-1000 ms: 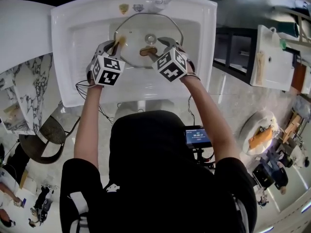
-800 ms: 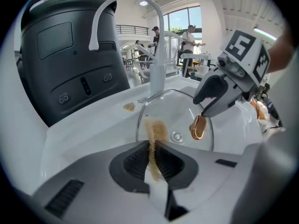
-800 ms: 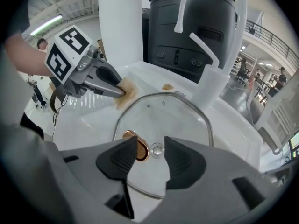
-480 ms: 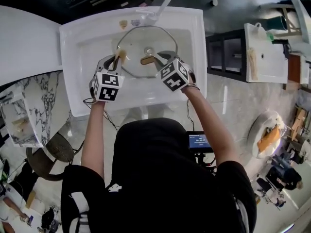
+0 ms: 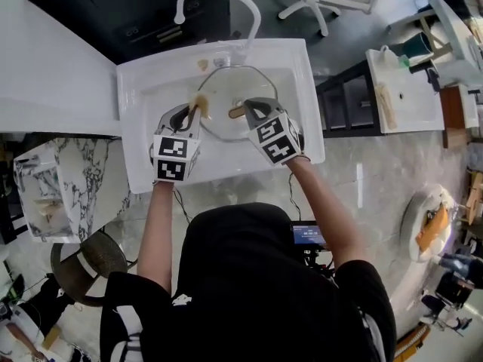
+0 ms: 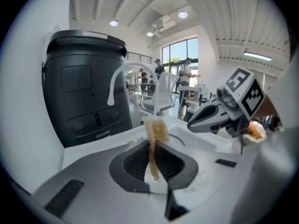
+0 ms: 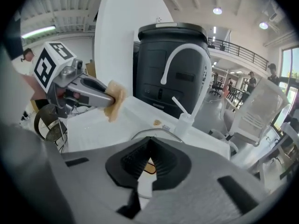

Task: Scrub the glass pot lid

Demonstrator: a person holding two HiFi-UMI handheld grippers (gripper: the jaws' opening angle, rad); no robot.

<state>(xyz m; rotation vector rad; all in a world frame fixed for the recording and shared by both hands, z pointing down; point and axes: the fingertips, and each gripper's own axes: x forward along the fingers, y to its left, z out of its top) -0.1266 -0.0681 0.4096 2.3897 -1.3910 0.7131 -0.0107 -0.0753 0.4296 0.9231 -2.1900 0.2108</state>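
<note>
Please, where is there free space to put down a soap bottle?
The white counter left of the sink is bare. The sink's front edge between both wrists is free too. The basin is crowded: glass lid, left gripper with sponge, right gripper on the lid handle.

Round glass pot lid (image 5: 226, 89) in white sink (image 5: 143, 104)

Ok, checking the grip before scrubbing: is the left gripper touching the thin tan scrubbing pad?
Touching. In the left gripper view the left gripper has its jaws pressed on the thin tan scrubbing pad standing between them.
</note>
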